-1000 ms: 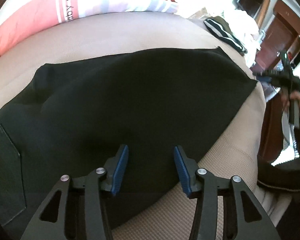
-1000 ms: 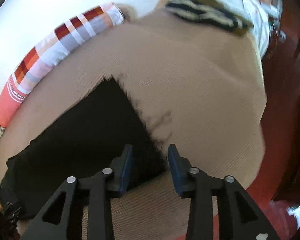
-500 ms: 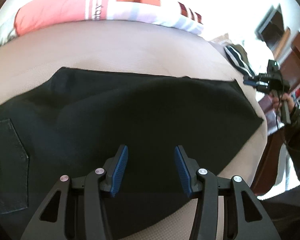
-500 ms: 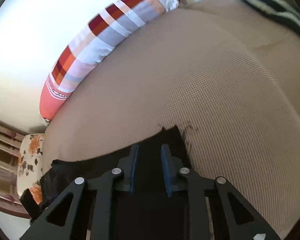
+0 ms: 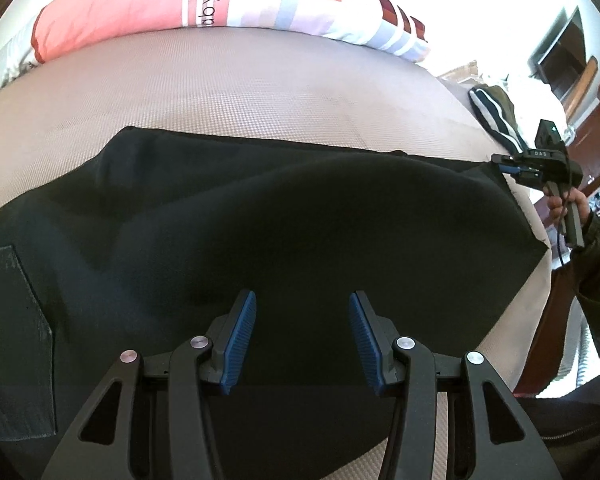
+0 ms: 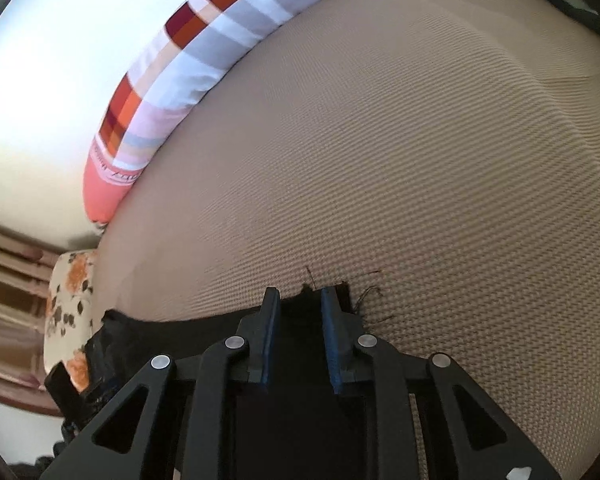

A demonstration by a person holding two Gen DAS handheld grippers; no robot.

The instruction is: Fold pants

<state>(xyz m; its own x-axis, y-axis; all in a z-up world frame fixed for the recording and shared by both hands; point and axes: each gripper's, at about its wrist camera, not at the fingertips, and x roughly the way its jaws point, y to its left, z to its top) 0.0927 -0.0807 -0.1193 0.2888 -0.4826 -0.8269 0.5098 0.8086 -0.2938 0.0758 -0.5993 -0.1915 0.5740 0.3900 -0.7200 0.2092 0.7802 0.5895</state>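
Right wrist: right tool [image 6: 298, 304] tilted down over pants [image 6: 300, 420]

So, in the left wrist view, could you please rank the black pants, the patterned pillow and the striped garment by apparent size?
1. black pants, though nearest the camera
2. patterned pillow
3. striped garment, farthest away

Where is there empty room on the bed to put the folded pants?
The widest bare patch of the beige bed lies between the black pants and the checked pillow. The far end, by the striped clothes, is crowded.
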